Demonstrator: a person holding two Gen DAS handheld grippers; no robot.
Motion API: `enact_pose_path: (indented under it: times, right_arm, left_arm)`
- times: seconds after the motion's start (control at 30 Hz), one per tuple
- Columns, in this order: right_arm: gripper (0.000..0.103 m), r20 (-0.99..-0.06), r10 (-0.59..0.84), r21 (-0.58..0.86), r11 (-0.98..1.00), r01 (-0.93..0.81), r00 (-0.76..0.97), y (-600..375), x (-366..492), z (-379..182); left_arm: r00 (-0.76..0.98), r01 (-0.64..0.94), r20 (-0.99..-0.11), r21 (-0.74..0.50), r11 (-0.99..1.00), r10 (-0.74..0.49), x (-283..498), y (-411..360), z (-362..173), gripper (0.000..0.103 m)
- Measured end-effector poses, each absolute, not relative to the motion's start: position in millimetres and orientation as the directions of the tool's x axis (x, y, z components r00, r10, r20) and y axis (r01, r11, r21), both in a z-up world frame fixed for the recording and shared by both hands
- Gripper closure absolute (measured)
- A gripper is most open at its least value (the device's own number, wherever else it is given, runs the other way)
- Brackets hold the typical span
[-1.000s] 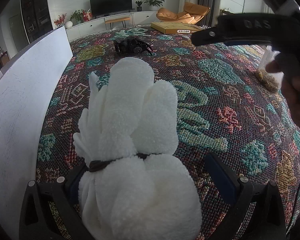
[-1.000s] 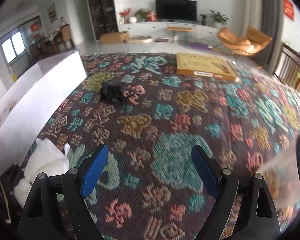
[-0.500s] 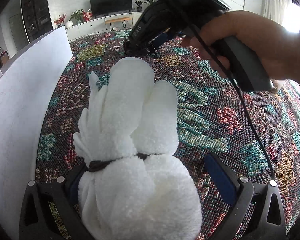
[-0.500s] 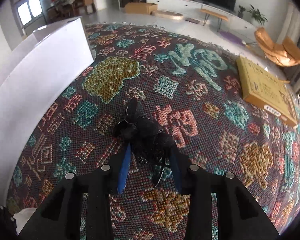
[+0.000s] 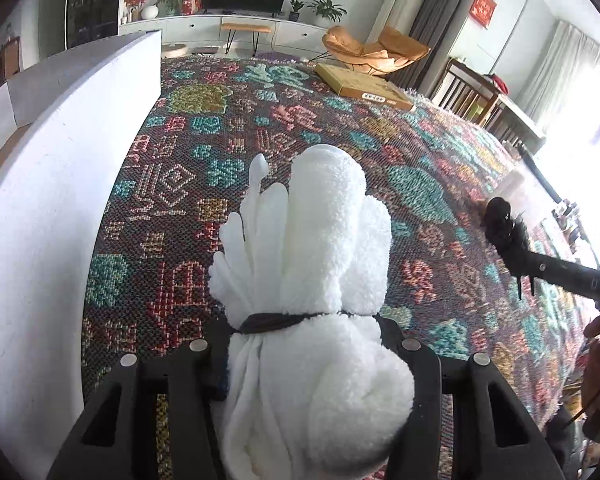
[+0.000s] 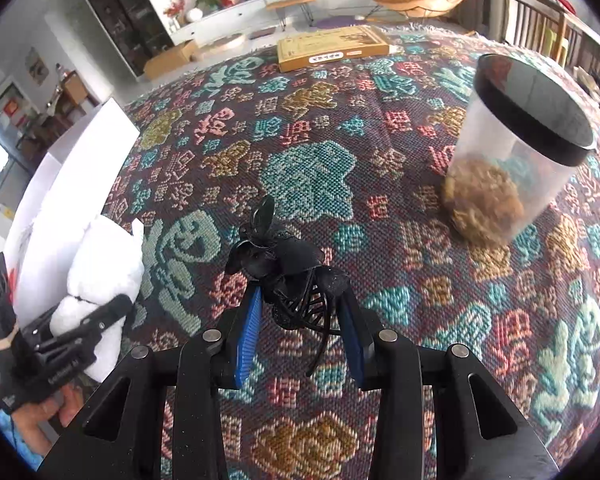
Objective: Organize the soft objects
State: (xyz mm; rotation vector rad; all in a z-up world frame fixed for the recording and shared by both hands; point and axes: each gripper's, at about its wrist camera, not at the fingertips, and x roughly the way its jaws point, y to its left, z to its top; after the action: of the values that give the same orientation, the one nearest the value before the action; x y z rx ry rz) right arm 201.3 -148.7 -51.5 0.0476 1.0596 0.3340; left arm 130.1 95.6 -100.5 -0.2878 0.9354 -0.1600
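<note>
Towel (image 5: 324,280) sits between my closing left gripper (image 5: 300,344); right gripper (image 6: 300,320) clamps the hair clip (image 6: 288,272) — lift both gently.

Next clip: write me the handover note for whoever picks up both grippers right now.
Left gripper: jaws closing around the tied white towel bundle, which sits between them, beside the white box wall.
Right gripper: shut on the black hair clip, lifted above the patterned rug.
Clear canister with brown filling stands on the rug ahead, to the right.
Done: both soft items picked up.
Left: put each away; the frames do not show the destinations.
</note>
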Motion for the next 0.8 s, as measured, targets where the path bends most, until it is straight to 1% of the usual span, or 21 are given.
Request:
enact_pose_path:
  times: [0.07,0.13,0.2,0.3,0.4,0.5,0.53,0.57,0.6,0.63,0.67,0.73,0.8]
  right_arm:
    - [0.064,-0.822,0.32,0.207,0.939,-0.276,0.471,-133.6,191.2,-29.1]
    - [0.064,-0.791,0.373,0.222,0.914,-0.34,0.486,-106.3,181.6,-2.1]
    - [0.064,-0.76,0.44,0.241,0.875,-0.421,0.479,-65.7,172.0,22.8]
    - [0.063,-0.72,0.566,0.314,0.782,-0.539,0.402,3.4,154.5,48.1]
    - [0.063,-0.7,0.654,0.379,0.681,-0.626,0.288,72.2,134.0,51.7]
    - [0.063,-0.705,0.679,0.401,0.62,-0.675,0.204,126.5,112.7,37.9]
    - [0.062,-0.711,0.682,0.414,0.603,-0.681,0.172,140.4,107.9,29.0]
    - [0.058,-0.719,0.681,0.428,0.588,-0.686,0.135,152.5,103.9,18.5]
    - [0.048,-0.735,0.672,0.437,0.575,-0.692,0.095,163.5,100.3,7.3]
    - [0.04,-0.749,0.66,0.446,0.567,-0.693,0.057,171.4,97.9,-4.0]
    - [0.03,-0.758,0.651,0.457,0.568,-0.685,0.033,173.5,97.3,-13.7]
    - [0.03,-0.76,0.649,0.477,0.584,-0.657,0.024,167.5,98.3,-23.1]
    - [0.03,-0.753,0.656,0.478,0.609,-0.633,0.062,154.0,102.9,-20.8]
  left_arm:
    - [0.62,0.034,-0.724,-0.361,0.932,-0.303,115.1,104.4,-71.6,0.053]
    - [0.661,0.049,-0.678,-0.389,0.92,-0.322,98.0,120.0,-39.4,0.053]
    - [0.708,0.034,-0.648,-0.367,0.929,-0.282,82.0,146.8,-10.8,0.053]
    - [0.744,-0.062,-0.652,-0.286,0.956,-0.147,64.4,197.9,13.7,0.052]
    - [0.717,-0.212,-0.697,-0.194,0.958,0.017,50.9,254.0,14.4,0.05]
    - [0.635,-0.343,-0.754,-0.084,0.935,0.165,38.2,296.7,-1.8,0.042]
    - [0.615,-0.368,-0.765,-0.065,0.928,0.191,34.2,306.6,-8.7,0.035]
    - [0.599,-0.387,-0.773,-0.051,0.921,0.209,29.7,313.5,-14.7,0.027]
    - [0.586,-0.404,-0.778,-0.04,0.914,0.225,25.5,318.1,-21.1,0.026]
    - [0.579,-0.416,-0.78,-0.03,0.909,0.239,22.0,321.0,-25.5,0.021]
    - [0.576,-0.421,-0.778,-0.022,0.907,0.249,18.5,321.4,-28.7,0.018]
    - [0.58,-0.428,-0.768,-0.003,0.904,0.272,13.0,318.7,-31.8,0.015]
    - [0.594,-0.434,-0.753,-0.002,0.901,0.285,8.7,316.8,-30.6,0.011]
